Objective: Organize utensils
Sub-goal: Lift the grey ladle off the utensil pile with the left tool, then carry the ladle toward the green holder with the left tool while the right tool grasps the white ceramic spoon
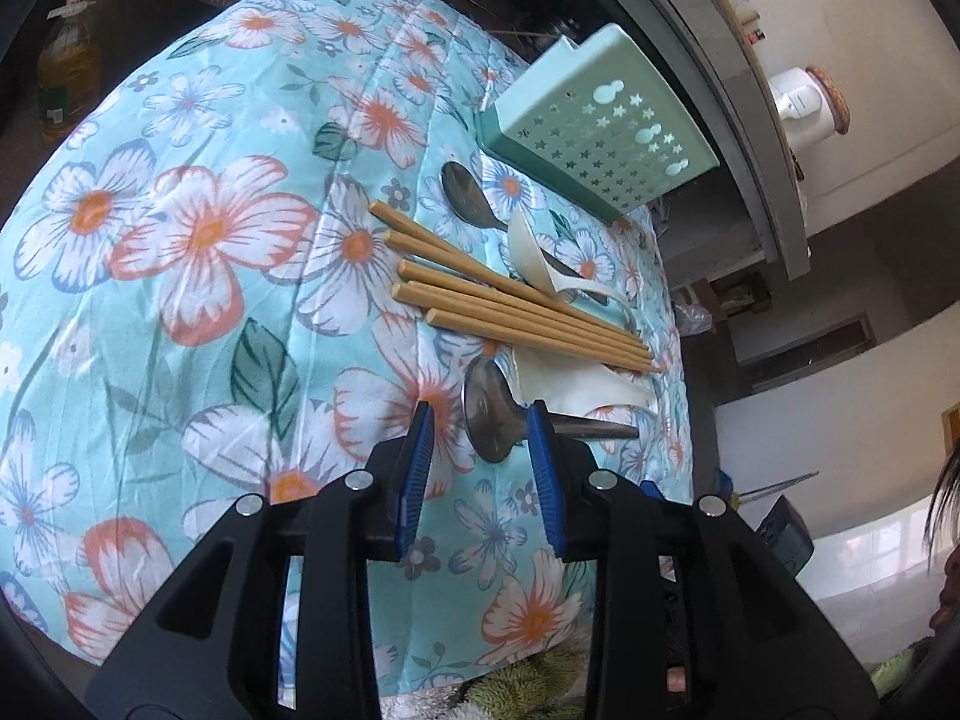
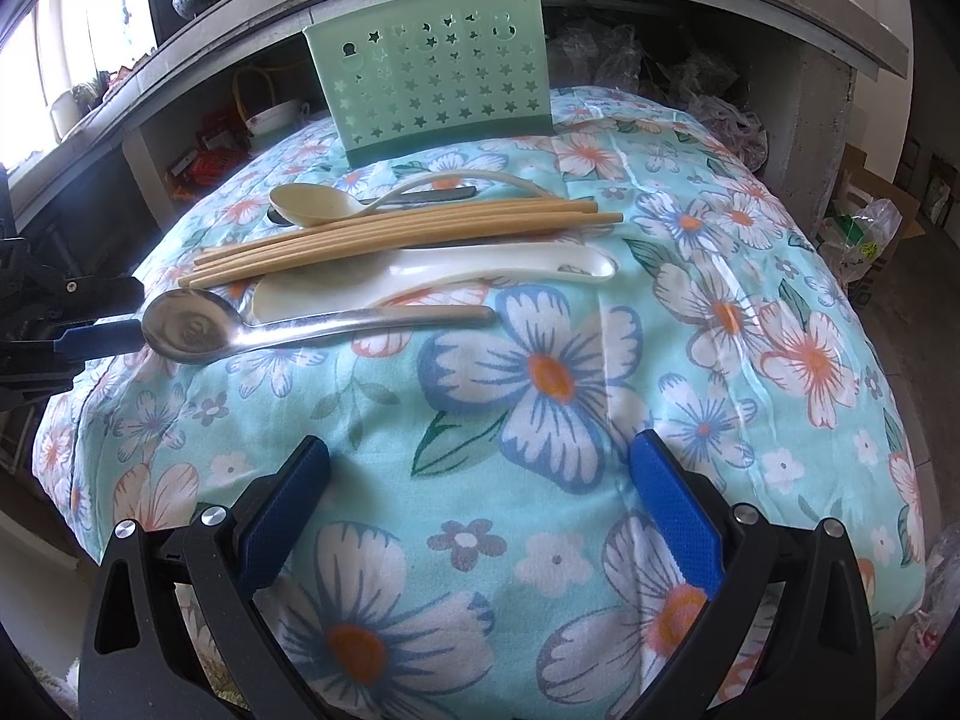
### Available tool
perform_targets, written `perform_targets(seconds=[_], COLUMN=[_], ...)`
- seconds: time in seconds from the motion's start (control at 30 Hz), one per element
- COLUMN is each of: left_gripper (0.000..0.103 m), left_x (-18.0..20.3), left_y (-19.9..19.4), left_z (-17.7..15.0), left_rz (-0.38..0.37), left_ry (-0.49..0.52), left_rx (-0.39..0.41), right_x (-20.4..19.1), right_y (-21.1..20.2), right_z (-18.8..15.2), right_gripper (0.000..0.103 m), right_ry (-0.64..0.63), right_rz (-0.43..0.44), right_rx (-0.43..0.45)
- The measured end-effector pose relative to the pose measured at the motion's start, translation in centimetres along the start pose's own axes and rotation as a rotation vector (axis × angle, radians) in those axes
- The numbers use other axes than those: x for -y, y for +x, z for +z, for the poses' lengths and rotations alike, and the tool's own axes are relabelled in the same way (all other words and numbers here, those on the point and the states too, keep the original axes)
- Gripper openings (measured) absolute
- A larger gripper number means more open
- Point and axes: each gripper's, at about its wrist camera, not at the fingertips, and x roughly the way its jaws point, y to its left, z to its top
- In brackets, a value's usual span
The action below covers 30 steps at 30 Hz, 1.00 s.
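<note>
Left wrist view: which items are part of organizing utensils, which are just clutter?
Job items:
metal spoon by the left hand-held gripper
second metal spoon
chopsticks
white plastic spoons
green holder

Lying about:
oil bottle
white jar
floral cloth

The spoon [image 2: 192, 327] just beyond the left gripper [image 1: 480, 420] is glossy metal. The chopsticks [image 2: 396, 234] look like matt wood. The tablecloth [image 2: 540, 420] is smooth printed cloth.

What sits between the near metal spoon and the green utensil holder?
In the right wrist view, going from the near metal spoon to the green utensil holder: a white ladle, bamboo chopsticks, a beige spoon, and another metal spoon's handle.
</note>
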Motion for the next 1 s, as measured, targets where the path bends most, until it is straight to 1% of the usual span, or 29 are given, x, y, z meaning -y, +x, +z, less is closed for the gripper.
perform_targets(seconds=[0.07,0.1,0.2,0.23,0.27,0.3,0.4,0.53,0.63,0.73,0.83,0.93,0.97,1.0], left_gripper=[0.029,0.028,0.027,0.025,0.019,0.015,0.011,0.007,0.004,0.001,0.001,0.001,0.001,0.001], left_x=[0.5,0.6,0.6,0.8,0.9,1.1,1.6,1.7,1.9,2.2,2.2,1.3,0.8,0.3], left_y=[0.9,1.4,2.5,2.8,3.1,3.4,3.7,2.9,1.3,-1.2,-3.9,-6.6,-7.4,-8.2], left_z=[-0.1,-0.2,-0.2,-0.2,-0.1,-0.1,-0.2,-0.2,-0.3,-0.3,-0.2,0.1,0.2,0.4], left_rz=[0.039,0.055,0.073,0.08,0.093,0.11,0.13,0.102,0.068,0.021,-0.013,-0.079,-0.094,-0.103], left_ry=[0.038,0.051,0.053,0.055,0.066,0.083,0.114,0.117,0.128,0.146,0.169,0.141,0.125,0.111], left_rx=[-0.019,-0.025,-0.035,-0.039,-0.043,-0.045,-0.04,-0.014,0.025,0.076,0.139,0.213,0.244,0.272], right_x=[0.0,0.0,0.0,0.0,0.0,-0.1,-0.1,-0.1,0.1,0.8,1.2,0.6,0.2,-0.6], right_y=[0.0,0.0,0.0,0.0,0.0,0.0,0.0,0.0,-0.2,-1.0,-1.5,-1.7,-1.7,-1.7], right_z=[0.0,0.0,0.0,0.0,0.0,0.0,0.0,0.0,0.2,0.3,0.4,1.0,1.2,1.6], right_gripper=[0.098,0.098,0.098,0.098,0.098,0.098,0.098,0.098,0.098,0.098,0.097,0.087,0.081,0.079], right_ry=[0.0,0.0,0.0,0.0,0.0,-0.001,0.0,0.002,0.014,0.047,0.045,-0.017,-0.047,-0.102], right_rz=[0.0,0.001,0.0,0.0,0.0,-0.001,0.0,0.001,0.015,0.045,0.043,0.018,0.006,-0.012], right_rx=[0.0,0.0,0.001,0.001,0.001,0.002,0.001,0.004,0.009,0.024,0.032,0.043,0.049,0.063])
